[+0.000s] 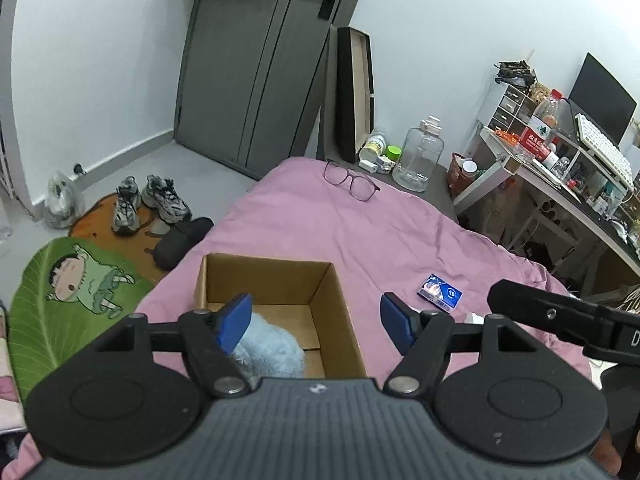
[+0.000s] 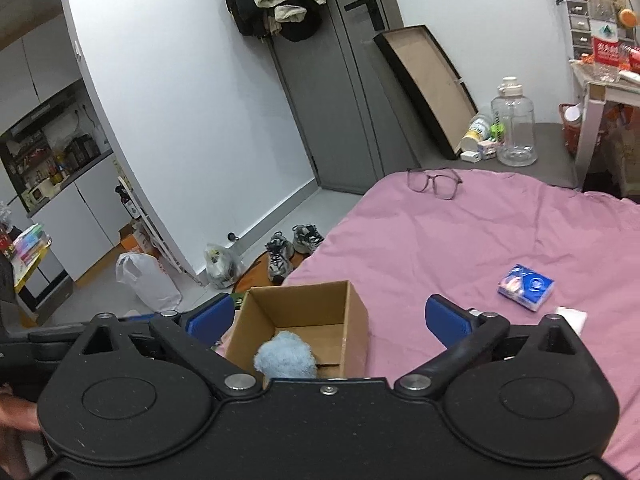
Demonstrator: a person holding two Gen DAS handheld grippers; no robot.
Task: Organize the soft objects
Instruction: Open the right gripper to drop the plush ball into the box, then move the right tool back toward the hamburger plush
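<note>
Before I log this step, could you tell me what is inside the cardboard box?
The box holds one fluffy blue item on its near side; the rest of the visible floor is bare. The nearest corner is hidden behind the gripper body.

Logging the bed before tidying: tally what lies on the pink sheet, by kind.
Cardboard box: 1
Blue fluffy toy, inside the box: 1
Glasses: 1
Blue tissue pack: 1
White tissue, partly hidden: 1
Total: 5
</note>
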